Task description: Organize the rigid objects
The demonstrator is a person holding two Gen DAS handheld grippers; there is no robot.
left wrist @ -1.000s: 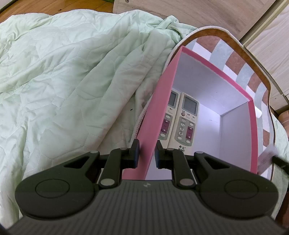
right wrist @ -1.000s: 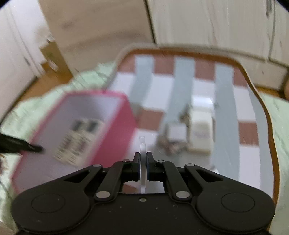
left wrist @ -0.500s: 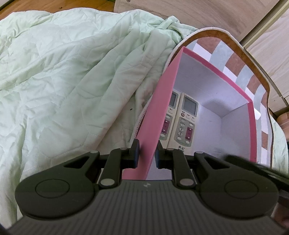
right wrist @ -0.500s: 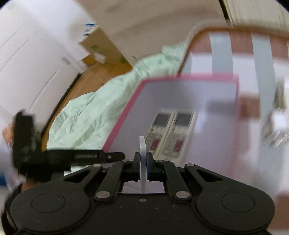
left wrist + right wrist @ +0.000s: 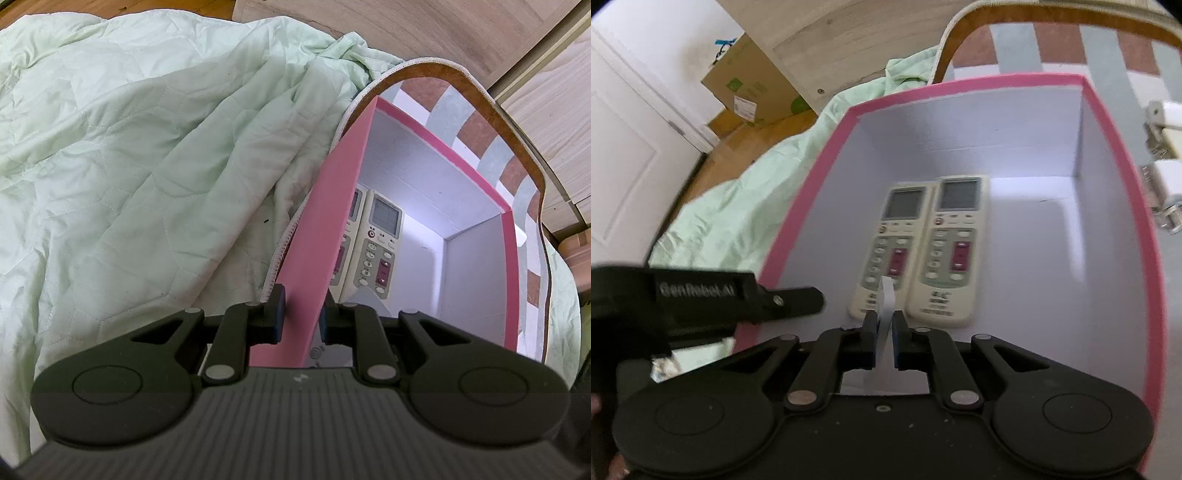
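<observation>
A pink box [image 5: 321, 236] with a white inside stands on a checked mat. Two cream remote controls [image 5: 942, 247] lie side by side on its floor; they also show in the left wrist view [image 5: 380, 243]. My left gripper [image 5: 302, 317] is shut on the box's near left wall. In the right wrist view the box [image 5: 1145, 258] fills the middle. My right gripper [image 5: 884, 332] is shut on a thin white flat piece [image 5: 886, 302], held over the box near the remotes' lower ends. The left gripper's body [image 5: 701, 295] shows at the left.
A pale green quilt [image 5: 129, 166] lies left of the box. The checked mat [image 5: 480, 125] has a brown border. White plug-like items [image 5: 1163, 147] lie on the mat right of the box. A cardboard box [image 5: 750, 88], a white door and wooden cabinets stand behind.
My right gripper has swung left from the white items on the mat to above the pink box, carrying the thin white piece. The left gripper has kept its hold on the box wall.
</observation>
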